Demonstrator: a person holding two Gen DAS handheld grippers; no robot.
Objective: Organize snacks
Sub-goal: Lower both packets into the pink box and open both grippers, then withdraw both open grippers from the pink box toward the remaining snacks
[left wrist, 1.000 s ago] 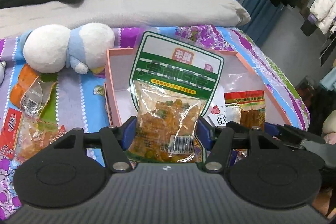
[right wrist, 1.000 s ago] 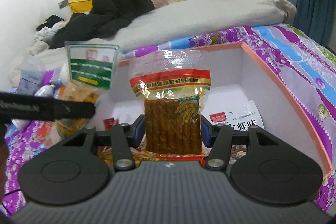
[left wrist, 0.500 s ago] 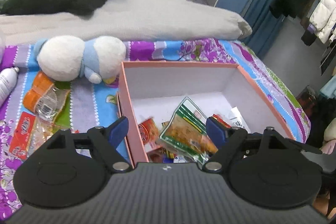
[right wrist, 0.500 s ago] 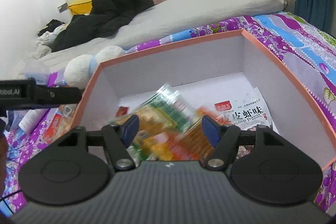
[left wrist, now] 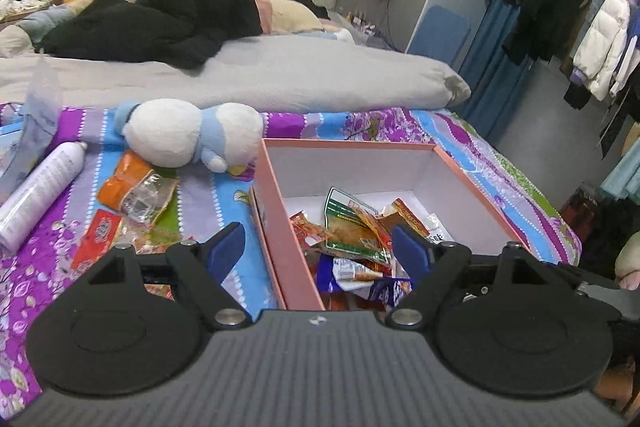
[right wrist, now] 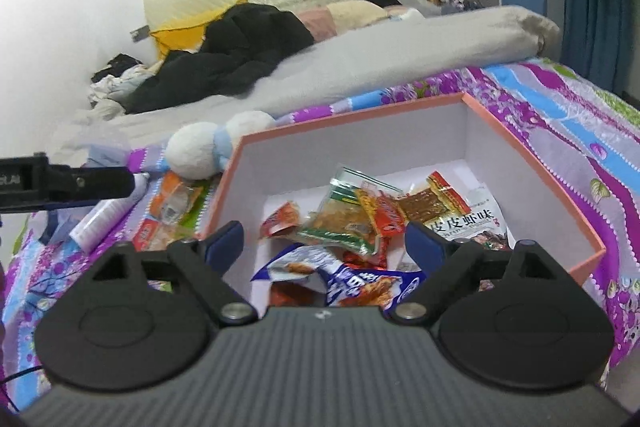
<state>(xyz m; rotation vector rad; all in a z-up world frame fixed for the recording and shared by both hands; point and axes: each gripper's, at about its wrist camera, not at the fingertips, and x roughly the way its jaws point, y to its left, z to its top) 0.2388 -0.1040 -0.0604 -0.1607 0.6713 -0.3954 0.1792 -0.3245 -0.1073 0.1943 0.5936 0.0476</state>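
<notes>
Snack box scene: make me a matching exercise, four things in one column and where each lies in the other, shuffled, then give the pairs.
Things
1. green-and-white snack bag
2. orange snack packet
3. plush toy
4. white spray bottle

Places
A. on the bedspread, against the far left corner of the pink box
B. inside the pink box, on the pile of snacks
C. lying on its side at the left edge of the bedspread
D. on the bedspread, between the plush toy and the left gripper

Pairs: 1-B, 2-D, 3-A, 4-C
</notes>
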